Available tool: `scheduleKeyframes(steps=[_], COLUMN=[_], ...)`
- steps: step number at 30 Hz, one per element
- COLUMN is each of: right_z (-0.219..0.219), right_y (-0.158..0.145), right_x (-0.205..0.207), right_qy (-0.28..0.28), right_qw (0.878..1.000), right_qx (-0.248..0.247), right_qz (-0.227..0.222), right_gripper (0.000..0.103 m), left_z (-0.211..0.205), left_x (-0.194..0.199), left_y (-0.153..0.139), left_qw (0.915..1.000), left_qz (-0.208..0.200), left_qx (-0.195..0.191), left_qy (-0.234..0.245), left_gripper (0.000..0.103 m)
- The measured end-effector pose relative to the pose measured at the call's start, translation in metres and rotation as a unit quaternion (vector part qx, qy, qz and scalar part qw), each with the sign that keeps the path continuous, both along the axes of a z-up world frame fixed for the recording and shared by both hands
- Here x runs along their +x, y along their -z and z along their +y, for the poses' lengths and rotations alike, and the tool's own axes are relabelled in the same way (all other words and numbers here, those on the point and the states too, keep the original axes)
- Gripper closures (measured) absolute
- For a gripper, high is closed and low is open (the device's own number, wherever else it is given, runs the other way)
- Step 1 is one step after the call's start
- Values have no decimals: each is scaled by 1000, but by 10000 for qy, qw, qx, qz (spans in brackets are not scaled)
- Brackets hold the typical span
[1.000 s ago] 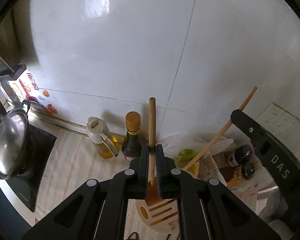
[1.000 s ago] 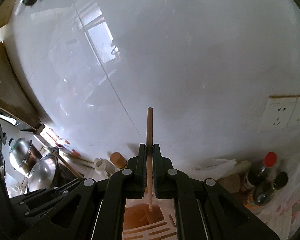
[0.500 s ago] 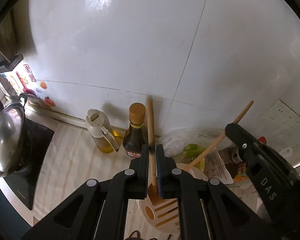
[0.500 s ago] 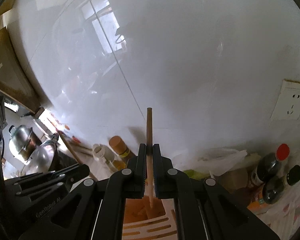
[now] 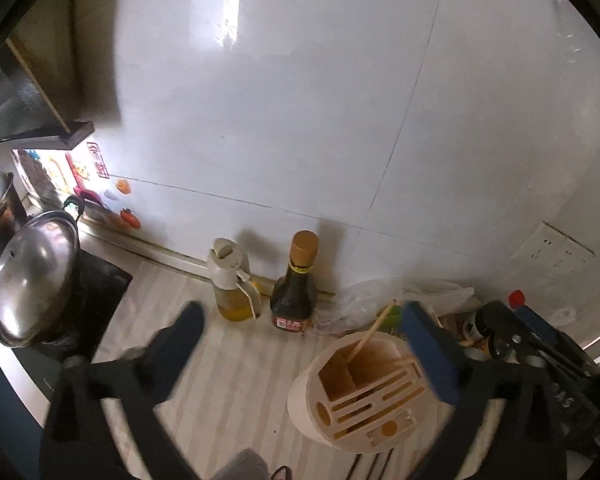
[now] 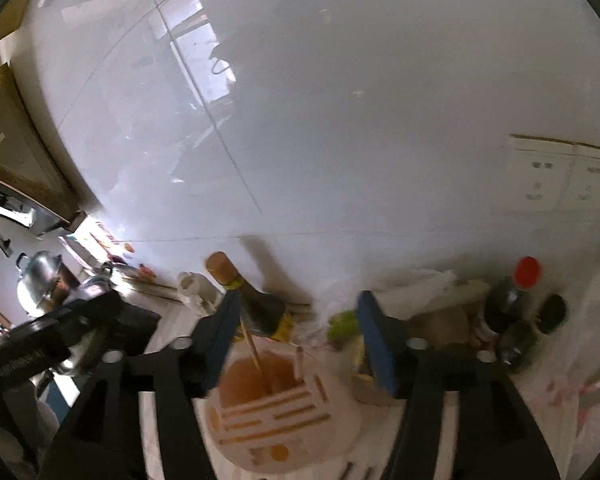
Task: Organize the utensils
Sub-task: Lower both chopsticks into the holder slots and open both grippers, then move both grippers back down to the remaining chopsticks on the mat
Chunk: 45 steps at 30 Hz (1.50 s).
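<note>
A: What's smeared in the left wrist view?

B: The left claw (image 5: 304, 344) itself; both spread fingers are motion-blurred, and their bases run off the bottom edge. A grey-pink shape at the bottom edge is cut off, can't tell what.

A: And the right wrist view?

B: Blurred throughout. The utensil holder (image 6: 276, 408) is soft-edged, and its slots' contents can't be read. The thin wooden stick (image 6: 256, 356) vanishes inside the holder's compartment. The dark bottle (image 6: 256, 300) is partly hidden behind a finger.
</note>
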State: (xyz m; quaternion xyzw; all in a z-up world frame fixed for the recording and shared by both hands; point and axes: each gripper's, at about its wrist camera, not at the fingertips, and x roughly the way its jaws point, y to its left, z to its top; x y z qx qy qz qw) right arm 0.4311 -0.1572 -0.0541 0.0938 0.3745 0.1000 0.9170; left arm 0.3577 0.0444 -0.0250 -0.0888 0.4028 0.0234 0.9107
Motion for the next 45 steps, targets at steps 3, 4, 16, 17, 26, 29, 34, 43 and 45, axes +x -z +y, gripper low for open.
scheduleKeyframes(steps=[3, 4, 16, 17, 26, 29, 34, 43, 45], right_z=[-12, -16, -77, -81, -122, -132, -150, -167, -165], right_y=[2, 4, 68, 76, 164, 187, 226, 282, 290], right_x=[-18, -24, -112, -116, -149, -155, -163, -164, -160], right_qy=[230, 276, 989, 1029, 1426, 1556, 1821, 1873, 1788], right_qw=[9996, 9995, 9947, 9938, 9760, 9683, 9519, 9314, 9290], right_qx=[-145, -147, -14, -2, -53, -163, -201, -472, -597], right_qz=[-2, -6, 278, 414, 1646, 1948, 2457, 3084, 3186], right_gripper=[14, 8, 0, 0, 17, 28, 48, 71, 78], left_z=[0, -1, -49, -54, -93, -109, -132, -150, -152], left_x=[-16, -22, -78, -82, -102, -105, -111, -105, -105], left_y=[8, 11, 82, 90, 182, 207, 251, 305, 309], left_qw=[9997, 9996, 9949, 9939, 9768, 9699, 9530, 9324, 9315], left_qz=[-48, -71, 362, 433, 1404, 1659, 2224, 2885, 2919], left_qx=[240, 271, 796, 852, 1191, 1262, 1325, 1110, 1113], left_qy=[-64, -56, 505, 549, 1091, 1258, 1574, 1874, 1863], left_gripper=[0, 0, 0, 0, 0, 1, 30, 73, 77])
